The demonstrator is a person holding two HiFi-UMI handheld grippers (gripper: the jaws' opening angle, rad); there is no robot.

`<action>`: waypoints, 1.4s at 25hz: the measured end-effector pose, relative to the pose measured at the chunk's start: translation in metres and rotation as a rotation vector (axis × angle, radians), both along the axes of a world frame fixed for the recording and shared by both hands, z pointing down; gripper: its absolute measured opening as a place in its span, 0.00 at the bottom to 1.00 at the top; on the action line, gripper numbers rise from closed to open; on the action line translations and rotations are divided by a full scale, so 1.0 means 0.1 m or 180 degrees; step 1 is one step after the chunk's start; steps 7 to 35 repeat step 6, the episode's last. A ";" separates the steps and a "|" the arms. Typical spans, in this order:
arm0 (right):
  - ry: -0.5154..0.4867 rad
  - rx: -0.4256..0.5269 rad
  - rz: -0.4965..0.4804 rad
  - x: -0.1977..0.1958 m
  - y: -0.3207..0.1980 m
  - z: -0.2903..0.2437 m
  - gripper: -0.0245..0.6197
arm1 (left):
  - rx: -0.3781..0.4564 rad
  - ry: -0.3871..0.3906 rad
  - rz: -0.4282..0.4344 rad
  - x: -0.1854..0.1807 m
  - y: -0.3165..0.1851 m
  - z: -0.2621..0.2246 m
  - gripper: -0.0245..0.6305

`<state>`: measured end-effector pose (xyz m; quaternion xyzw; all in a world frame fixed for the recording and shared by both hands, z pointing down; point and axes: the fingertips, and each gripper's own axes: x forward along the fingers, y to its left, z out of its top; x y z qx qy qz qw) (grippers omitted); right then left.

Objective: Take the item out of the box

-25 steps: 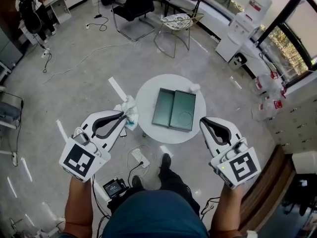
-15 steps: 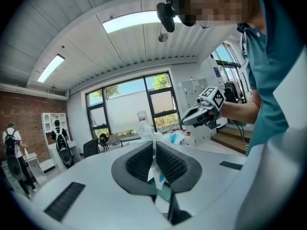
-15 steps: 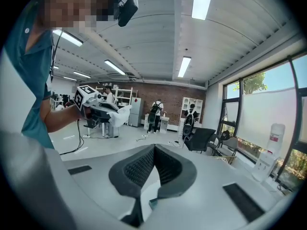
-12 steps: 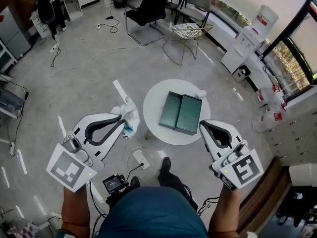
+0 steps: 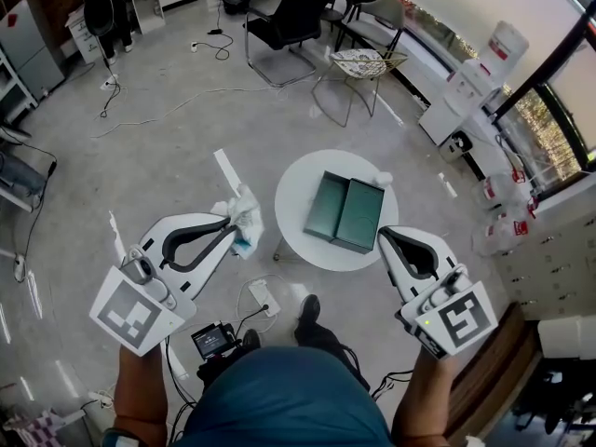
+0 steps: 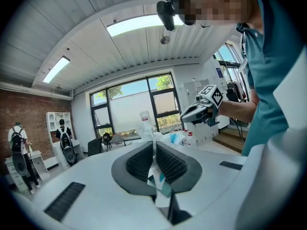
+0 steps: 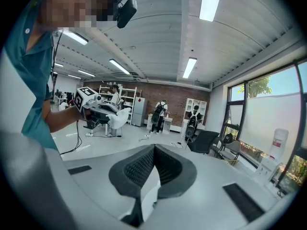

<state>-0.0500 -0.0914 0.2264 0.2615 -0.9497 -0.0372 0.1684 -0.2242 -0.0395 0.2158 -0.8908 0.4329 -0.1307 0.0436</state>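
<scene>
Item (image 5: 245,214), a crumpled white wrap with teal inside, looks light, soft and crushable, best pinched by a fold. The left gripper (image 5: 230,222) is clamped on it beside the table (image 5: 296,182), clear of the open box (image 5: 345,214). The right gripper (image 5: 386,237) is closed and empty.

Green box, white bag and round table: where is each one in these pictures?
Green box (image 5: 345,212): head view, middle, where its two open halves meet.
White bag (image 5: 245,214): head view, its crumpled middle.
Round table (image 5: 296,189): head view, bare top left of the box.
</scene>
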 end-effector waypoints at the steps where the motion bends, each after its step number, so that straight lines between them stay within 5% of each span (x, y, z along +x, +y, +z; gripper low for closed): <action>1: 0.0004 0.0002 -0.0001 0.00 0.01 0.00 0.10 | 0.0005 -0.0006 0.0002 0.00 0.00 0.00 0.09; 35: 0.0016 -0.0003 -0.0002 -0.04 0.03 -0.03 0.10 | -0.0002 -0.0027 0.0017 -0.04 0.02 0.00 0.09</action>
